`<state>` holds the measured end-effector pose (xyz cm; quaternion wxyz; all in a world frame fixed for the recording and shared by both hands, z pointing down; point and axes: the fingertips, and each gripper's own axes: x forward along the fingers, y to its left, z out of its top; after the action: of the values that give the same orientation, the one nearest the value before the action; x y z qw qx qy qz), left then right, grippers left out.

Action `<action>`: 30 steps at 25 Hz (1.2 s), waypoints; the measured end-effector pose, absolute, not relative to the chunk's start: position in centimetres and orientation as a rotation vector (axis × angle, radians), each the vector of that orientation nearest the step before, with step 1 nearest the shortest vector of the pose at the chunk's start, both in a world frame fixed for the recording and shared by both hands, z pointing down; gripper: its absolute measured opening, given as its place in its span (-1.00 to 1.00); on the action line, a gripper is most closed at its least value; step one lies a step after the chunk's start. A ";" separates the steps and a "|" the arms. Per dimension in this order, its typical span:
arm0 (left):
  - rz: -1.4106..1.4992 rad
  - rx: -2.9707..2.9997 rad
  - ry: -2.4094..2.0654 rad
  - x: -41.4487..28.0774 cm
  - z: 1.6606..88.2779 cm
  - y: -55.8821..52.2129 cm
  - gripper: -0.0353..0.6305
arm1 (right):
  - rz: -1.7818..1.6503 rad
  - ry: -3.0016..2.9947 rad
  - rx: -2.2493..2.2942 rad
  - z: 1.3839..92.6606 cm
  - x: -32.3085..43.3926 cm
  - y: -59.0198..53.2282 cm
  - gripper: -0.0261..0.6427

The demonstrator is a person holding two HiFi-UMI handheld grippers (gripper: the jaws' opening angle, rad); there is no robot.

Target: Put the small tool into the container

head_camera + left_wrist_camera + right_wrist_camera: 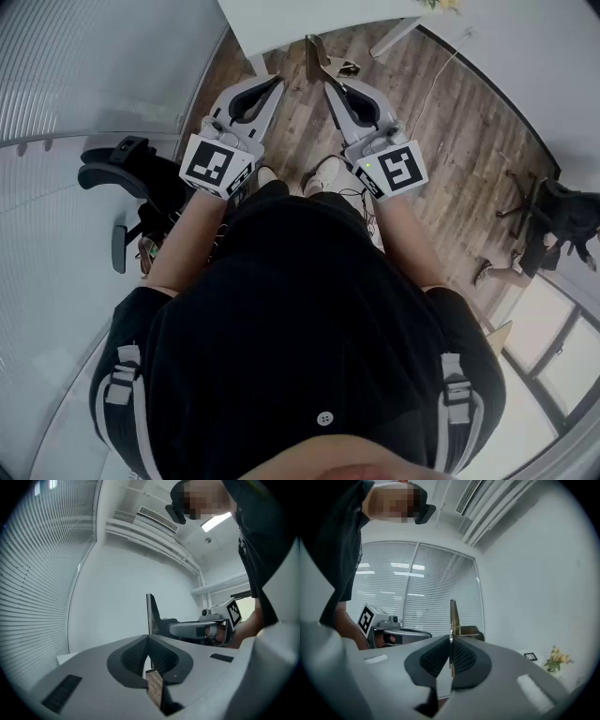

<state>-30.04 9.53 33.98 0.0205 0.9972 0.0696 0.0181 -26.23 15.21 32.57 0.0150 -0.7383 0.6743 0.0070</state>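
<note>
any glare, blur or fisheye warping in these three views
Head view: heavy fisheye bends the wood floor; even light, sharp. Left gripper view: the ceiling light is blown out white. Right gripper view: the blinds bow, and a dark vignette rings the edges.

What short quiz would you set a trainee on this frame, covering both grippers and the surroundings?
1. True or false: the left gripper clamps a thin tool.
2. The floor below the grippers is: A carpet, B wood planks, C tiles.
3. What stands ahead of both grippers at the top edge of the head view?

Key
1. False. Its jaws are shut with nothing between them. It is the right gripper that is shut on the small tool, a thin blade standing upright past the jaw tips.
2. B.
3. A white table.
</note>
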 end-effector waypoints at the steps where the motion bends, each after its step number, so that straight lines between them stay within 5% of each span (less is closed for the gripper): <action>1: 0.058 3.096 0.219 -29.9 34.0 9.8 -0.87 | 0.023 2.102 -2.307 32.7 -26.1 15.5 -0.89; 30: 0.068 3.104 0.226 -23.7 33.9 15.8 -0.87 | 0.031 2.136 -2.254 32.6 -20.5 20.6 -0.89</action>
<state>-23.71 15.85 33.93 0.0145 0.9970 0.0727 0.0218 -20.49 20.55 32.60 0.0182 -0.7256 0.6878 0.0100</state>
